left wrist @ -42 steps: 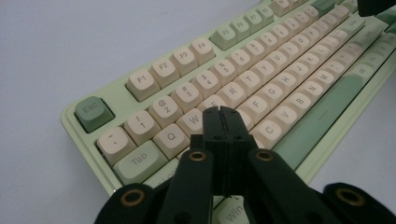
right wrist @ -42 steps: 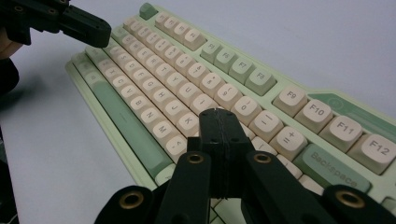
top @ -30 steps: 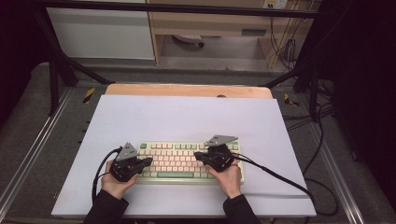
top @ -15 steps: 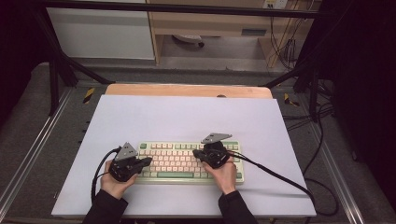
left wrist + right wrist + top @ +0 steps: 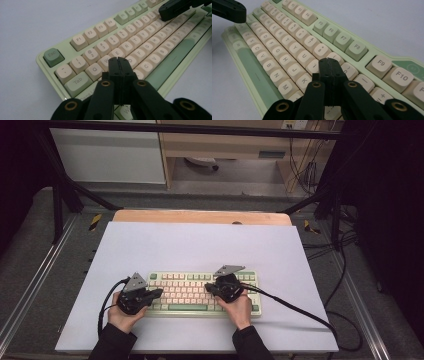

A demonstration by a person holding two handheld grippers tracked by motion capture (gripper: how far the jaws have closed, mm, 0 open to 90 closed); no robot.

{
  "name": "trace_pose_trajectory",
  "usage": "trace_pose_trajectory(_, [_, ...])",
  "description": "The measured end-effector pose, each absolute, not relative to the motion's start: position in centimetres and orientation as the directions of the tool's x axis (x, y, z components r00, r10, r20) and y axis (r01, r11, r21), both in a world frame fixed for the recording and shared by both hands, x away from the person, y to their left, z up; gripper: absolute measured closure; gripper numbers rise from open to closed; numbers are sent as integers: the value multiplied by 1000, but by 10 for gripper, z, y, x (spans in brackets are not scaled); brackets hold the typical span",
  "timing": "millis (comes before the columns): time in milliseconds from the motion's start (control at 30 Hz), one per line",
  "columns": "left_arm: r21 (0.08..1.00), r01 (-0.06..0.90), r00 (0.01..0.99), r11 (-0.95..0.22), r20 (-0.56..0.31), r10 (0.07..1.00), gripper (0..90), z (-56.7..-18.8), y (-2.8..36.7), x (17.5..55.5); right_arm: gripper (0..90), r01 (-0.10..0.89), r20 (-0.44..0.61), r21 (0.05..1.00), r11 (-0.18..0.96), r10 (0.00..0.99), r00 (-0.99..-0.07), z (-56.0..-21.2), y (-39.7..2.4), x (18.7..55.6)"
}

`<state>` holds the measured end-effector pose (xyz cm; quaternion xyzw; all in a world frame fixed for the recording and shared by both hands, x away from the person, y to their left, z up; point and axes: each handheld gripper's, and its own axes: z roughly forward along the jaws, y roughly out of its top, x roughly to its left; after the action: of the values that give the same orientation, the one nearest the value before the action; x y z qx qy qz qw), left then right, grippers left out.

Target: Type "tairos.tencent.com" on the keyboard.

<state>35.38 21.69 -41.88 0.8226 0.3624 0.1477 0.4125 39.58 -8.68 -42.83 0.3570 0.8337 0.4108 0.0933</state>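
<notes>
A pale green keyboard [image 5: 186,290] with cream keys lies on the white sheet near the front edge. My left gripper [image 5: 159,293] rests over its left end, jaws shut and empty. In the left gripper view its tips [image 5: 119,60] sit above the W and E keys of the keyboard [image 5: 140,37]. My right gripper [image 5: 207,288] is over the right half, also shut with nothing held. In the right gripper view its tips [image 5: 329,61] hover near the I and O keys of the keyboard [image 5: 284,42]. Each gripper view catches the other gripper's black tip [image 5: 175,8] [image 5: 229,11].
The white sheet [image 5: 200,245] covers the table, with a wooden strip [image 5: 200,216] along the far edge. A black cable [image 5: 300,310] trails right from the right gripper, another loops by the left hand [image 5: 102,312]. Metal frame rails run down both sides.
My right gripper has slid a little to the left over the keys. The left gripper and the keyboard have stayed put.
</notes>
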Motion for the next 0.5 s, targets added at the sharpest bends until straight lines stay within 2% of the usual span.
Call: trace_pose_trajectory(500, [787,472,695,-397,-55,717,900,-418,216,354,900,504,134,762,407,662,-737,-421,-90,391])
